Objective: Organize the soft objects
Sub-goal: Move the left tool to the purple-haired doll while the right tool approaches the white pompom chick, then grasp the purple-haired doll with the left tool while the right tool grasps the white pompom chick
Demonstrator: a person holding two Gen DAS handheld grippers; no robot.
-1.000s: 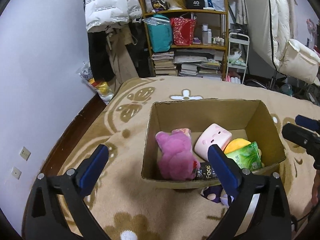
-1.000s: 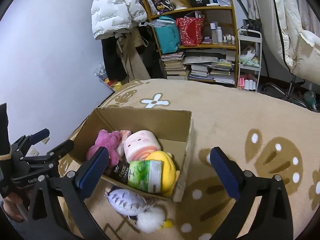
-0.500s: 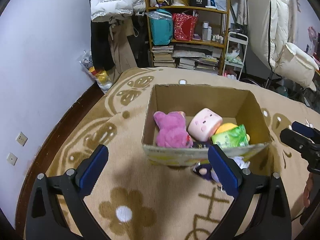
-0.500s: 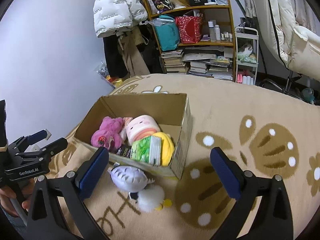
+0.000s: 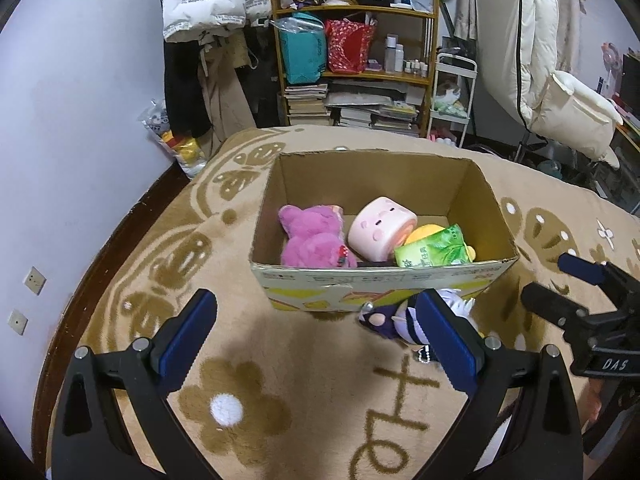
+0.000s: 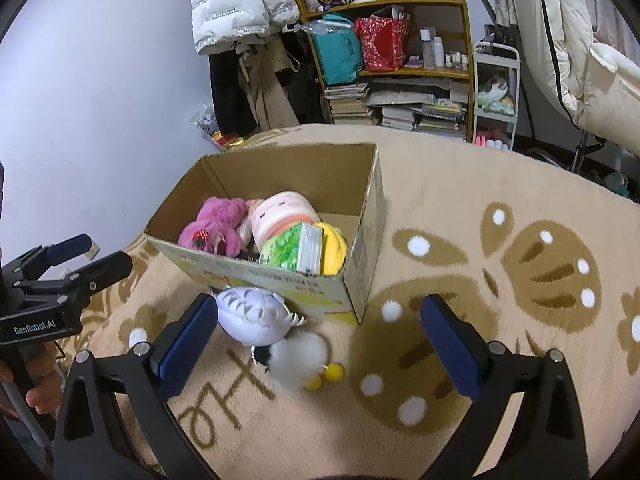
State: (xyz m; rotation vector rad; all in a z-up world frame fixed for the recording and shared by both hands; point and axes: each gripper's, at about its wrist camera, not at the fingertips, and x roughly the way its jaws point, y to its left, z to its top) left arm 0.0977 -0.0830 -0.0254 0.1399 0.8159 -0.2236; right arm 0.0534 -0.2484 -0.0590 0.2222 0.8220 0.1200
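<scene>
A cardboard box (image 5: pixel 472 184) (image 6: pixel 368 216) stands on the beige rug. It holds a magenta plush (image 5: pixel 312 236) (image 6: pixel 214 226), a pink roll plush (image 5: pixel 380 226) (image 6: pixel 280 210), a yellow plush (image 6: pixel 334 246) and a green pack (image 5: pixel 434 248) (image 6: pixel 286 248). A lilac shark plush (image 6: pixel 252 314) (image 5: pixel 400 318) and a white fluffy plush (image 6: pixel 298 356) lie on the rug against the box's near wall. My left gripper (image 5: pixel 316 336) is open and empty, short of the box. My right gripper (image 6: pixel 316 338) is open and empty, with the two plushes between its fingers' line.
A wooden shelf (image 5: pixel 360 20) with bags, books and bottles stands at the back, with a white trolley (image 5: pixel 454 92) beside it. Coats (image 5: pixel 204 0) hang at the left; white bedding (image 5: pixel 560 80) hangs at the right. The wall (image 5: pixel 60 140) runs along the rug's left edge.
Both grippers have drawn back and up from the box, so it looks farther away. The shark and white plush have come into fuller view on the rug. Both stay open.
</scene>
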